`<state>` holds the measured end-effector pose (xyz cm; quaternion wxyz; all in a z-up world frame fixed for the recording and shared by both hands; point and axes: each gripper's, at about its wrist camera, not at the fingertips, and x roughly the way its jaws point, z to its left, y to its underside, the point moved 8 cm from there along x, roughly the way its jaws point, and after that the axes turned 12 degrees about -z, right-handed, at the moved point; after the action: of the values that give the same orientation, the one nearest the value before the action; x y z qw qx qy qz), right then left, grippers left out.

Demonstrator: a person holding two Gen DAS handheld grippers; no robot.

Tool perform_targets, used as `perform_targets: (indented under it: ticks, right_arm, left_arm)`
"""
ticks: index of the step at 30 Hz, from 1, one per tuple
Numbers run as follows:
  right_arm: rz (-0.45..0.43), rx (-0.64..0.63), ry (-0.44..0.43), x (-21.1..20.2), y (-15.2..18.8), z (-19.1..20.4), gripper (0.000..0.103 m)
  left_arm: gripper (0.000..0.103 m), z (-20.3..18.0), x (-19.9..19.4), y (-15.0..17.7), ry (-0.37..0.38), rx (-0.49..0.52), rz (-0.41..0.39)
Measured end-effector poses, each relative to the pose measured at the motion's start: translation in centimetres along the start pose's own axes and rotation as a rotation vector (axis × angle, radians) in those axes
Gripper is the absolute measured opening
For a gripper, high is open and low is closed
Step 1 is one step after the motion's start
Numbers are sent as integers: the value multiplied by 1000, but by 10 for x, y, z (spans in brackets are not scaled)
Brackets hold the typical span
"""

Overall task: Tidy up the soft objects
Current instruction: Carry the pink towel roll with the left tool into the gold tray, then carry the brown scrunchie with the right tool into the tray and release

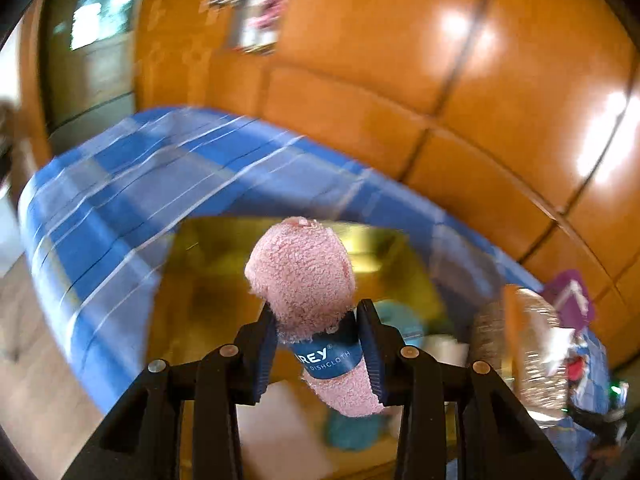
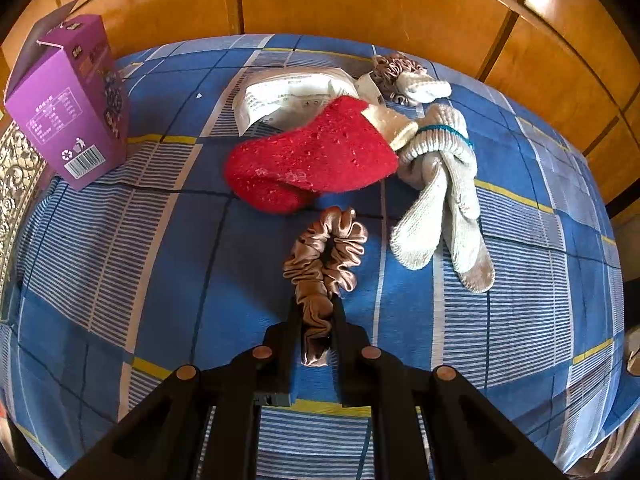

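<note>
Left gripper [image 1: 318, 334] clamping a rolled pink dishcloth [image 1: 304, 272] at frame center, above a blurred yellow box [image 1: 208, 272] holding teal fabric [image 1: 352, 428]. Right gripper [image 2: 318, 312] pinching a brown satin scrunchie [image 2: 326, 256] at lower center, over the blue checked bedsheet [image 2: 120, 240]; red sock [image 2: 312, 160] lying above it.

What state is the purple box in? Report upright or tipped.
Upright: the purple box stands on its base on the blue checked cloth, top flap raised.
</note>
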<state>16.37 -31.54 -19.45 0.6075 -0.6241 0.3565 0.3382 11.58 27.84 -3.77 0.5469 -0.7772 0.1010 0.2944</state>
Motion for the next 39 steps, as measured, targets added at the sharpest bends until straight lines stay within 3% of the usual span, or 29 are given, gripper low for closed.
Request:
perform_targets:
  ticks: [3,9,12,13,14,19,27,32,39]
  right_arm:
    - [-4,-16,12,-2,2,3,12]
    - [-8,-19,20,-3,3,4,12]
    - [-11,-20,27,-4,3,4,12]
    - [-11,-22,28,-4,3,4,12]
    - [-12,-22,29,-3,3,3,12]
    - [-15,-17,37,-3,3,2,12]
    - [-18,-27,80,-7,5,8,10]
    - [19,41,27,-13,6,7,10]
    - [-76,126,-38,-53,-46,3,10]
  left_arm:
    - [39,29,14,12,-58,-28,39]
    - [44,45,31,22,-80,68,107]
    - [63,40,34,15,-81,106,81]
    - [75,40,33,12,-82,96,65]
    - [79,41,32,9,-79,75,46]
    - [79,44,14,6,-87,19,-10]
    - [79,15,-13,48,-7,60,24]
    - [81,-8,-24,69,54,89,45]
    - [82,-33,-35,82,109,154,50]
